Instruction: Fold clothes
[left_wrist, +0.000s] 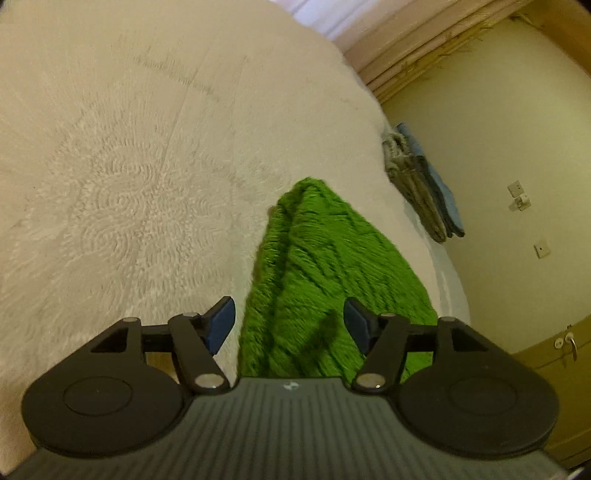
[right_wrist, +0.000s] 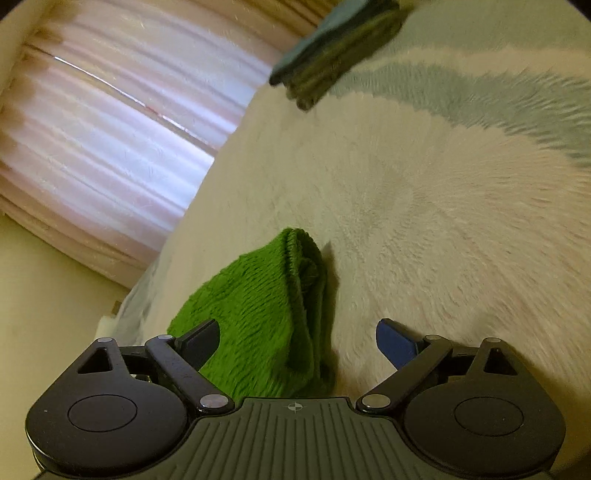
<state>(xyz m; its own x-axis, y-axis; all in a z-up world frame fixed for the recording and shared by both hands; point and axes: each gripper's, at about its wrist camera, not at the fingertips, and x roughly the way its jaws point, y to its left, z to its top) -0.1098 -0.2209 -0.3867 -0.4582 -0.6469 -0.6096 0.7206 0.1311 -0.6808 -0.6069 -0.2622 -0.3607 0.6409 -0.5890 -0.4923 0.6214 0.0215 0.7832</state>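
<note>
A fuzzy bright green cloth (left_wrist: 317, 266) lies folded on a white fluffy bedspread (left_wrist: 129, 166). In the left wrist view it stretches away from my left gripper (left_wrist: 290, 325), which is open just above its near end, holding nothing. In the right wrist view the same green cloth (right_wrist: 258, 306) lies bunched below my right gripper (right_wrist: 297, 343), which is open wide and empty, its left finger over the cloth's edge.
A stack of folded grey-green and blue cloths (left_wrist: 421, 184) sits at the bed's far edge, also in the right wrist view (right_wrist: 332, 51). Curtains (right_wrist: 110, 129) hang beyond the bed. A cream wall with sockets (left_wrist: 517, 192) and a door (left_wrist: 561, 369) stand to the right.
</note>
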